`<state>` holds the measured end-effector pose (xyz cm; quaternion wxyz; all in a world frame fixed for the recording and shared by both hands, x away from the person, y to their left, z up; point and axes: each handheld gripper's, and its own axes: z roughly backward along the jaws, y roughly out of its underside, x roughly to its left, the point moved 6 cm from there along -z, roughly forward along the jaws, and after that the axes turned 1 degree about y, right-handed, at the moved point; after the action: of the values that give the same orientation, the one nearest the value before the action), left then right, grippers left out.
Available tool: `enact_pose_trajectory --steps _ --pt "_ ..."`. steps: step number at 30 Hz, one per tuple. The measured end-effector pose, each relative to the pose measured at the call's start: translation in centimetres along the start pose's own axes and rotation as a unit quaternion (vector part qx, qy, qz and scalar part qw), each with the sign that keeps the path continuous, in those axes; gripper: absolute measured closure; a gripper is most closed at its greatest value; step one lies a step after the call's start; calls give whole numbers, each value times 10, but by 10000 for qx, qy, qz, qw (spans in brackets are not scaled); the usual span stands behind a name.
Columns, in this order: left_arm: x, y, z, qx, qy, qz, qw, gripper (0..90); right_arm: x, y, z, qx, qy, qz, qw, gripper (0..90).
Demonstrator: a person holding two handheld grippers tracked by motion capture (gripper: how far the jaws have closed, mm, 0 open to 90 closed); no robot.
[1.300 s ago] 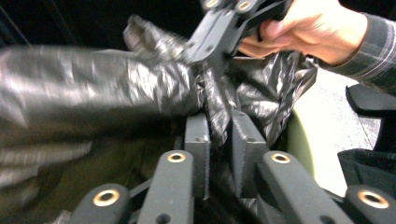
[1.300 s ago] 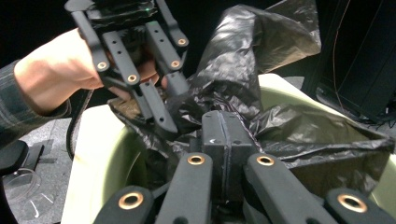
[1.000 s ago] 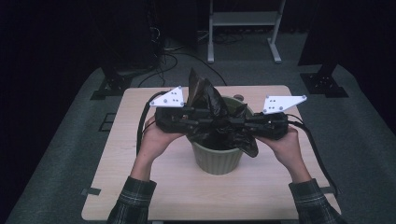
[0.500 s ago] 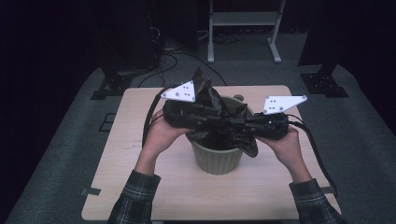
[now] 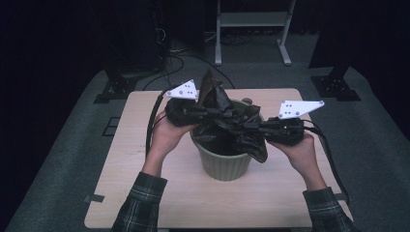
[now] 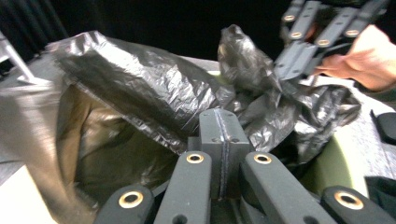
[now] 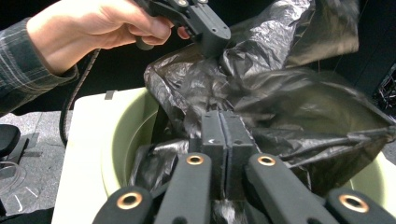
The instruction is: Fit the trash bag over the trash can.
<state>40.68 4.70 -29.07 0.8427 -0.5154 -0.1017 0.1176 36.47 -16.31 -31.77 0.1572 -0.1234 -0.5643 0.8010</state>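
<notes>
A pale green bin [image 5: 223,167] stands mid-table with a crumpled black plastic bag [image 5: 218,100] spread over its mouth. My left gripper [image 5: 212,114] reaches in from the left over the rim. Its jaws have just been closing, and the pads now meet on a fold of the bag [image 6: 154,100]. From the right, my right gripper [image 5: 252,128] is shut on the bag's near-right edge, which droops down the bin's outside. In the right gripper view the pads [image 7: 212,135] pinch the film above the bin's inside [image 7: 122,140], with the left gripper [image 7: 214,43] gripping the bag's top edge.
The bin sits on a light wooden table [image 5: 140,193] with bare board to the left, right and front. Cables trail from both grippers across the tabletop. A white metal stand [image 5: 251,21] and dark equipment stand on the grey floor behind.
My left gripper has shifted right and slightly away, over the bin's rim, and its jaws have closed on the bag. The bag's raised flap moved with it. The right gripper stays put.
</notes>
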Motion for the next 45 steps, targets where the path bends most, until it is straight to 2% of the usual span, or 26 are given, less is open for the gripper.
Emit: enact_pose_trajectory --steps 6,9,10,11,14,16,18,19,20,22,24,26,30,32,34,36,39,45 --pt "13 2 4 -134 -237 129 9995 899 2 3 11 -10 -71 -44 10000 900" --pt "17 0 3 -233 -319 172 9991 899 10 6 12 -36 -280 -101 9995 900" --pt "18 -1 3 -261 -358 184 9988 899 16 8 9 24 -430 -87 9990 900" --pt "20 -3 2 -305 -383 194 9986 899 20 10 6 92 -483 -44 9988 900" --pt "27 -7 2 -300 -631 248 9972 899 33 18 -4 348 -707 27 9969 900" --pt "32 -8 4 -315 -749 262 9964 899 36 21 -5 408 -743 33 9964 900" --pt "33 -9 4 -362 -673 295 9966 899 35 22 -3 422 -725 28 9965 900" --pt "31 -10 3 -392 -614 273 9970 899 34 21 -1 389 -694 28 9968 872" --pt "28 -11 1 -380 -566 206 9975 899 32 19 2 296 -598 53 9978 785" --pt "22 -13 -5 -344 -503 102 9981 898 29 9 9 73 -559 17 9984 714" --pt "18 -14 -11 -301 -420 25 9987 898 27 -4 18 -144 -474 52 9988 710" --pt "14 -15 -16 -298 -351 3 9989 898 26 -17 26 -333 -294 159 9989 691" --pt "8 -17 -24 -255 -242 -81 9993 898 20 -42 33 -560 -62 285 9980 656" --pt "6 -17 -26 -225 -224 -119 9994 898 14 -53 33 -568 120 348 9977 628" --pt "5 -18 -27 -240 -166 -136 9995 898 7 -63 32 -629 152 306 9974 603" --pt "3 -19 -28 -229 -143 -162 9995 898 -2 -68 29 -532 377 299 9974 583" --pt "0 -20 -30 -226 -103 -192 9995 898 -15 -68 21 -462 438 155 9979 571" --pt "-2 -21 -31 -175 -79 -255 9995 898 -29 -62 10 -364 563 88 9977 559"
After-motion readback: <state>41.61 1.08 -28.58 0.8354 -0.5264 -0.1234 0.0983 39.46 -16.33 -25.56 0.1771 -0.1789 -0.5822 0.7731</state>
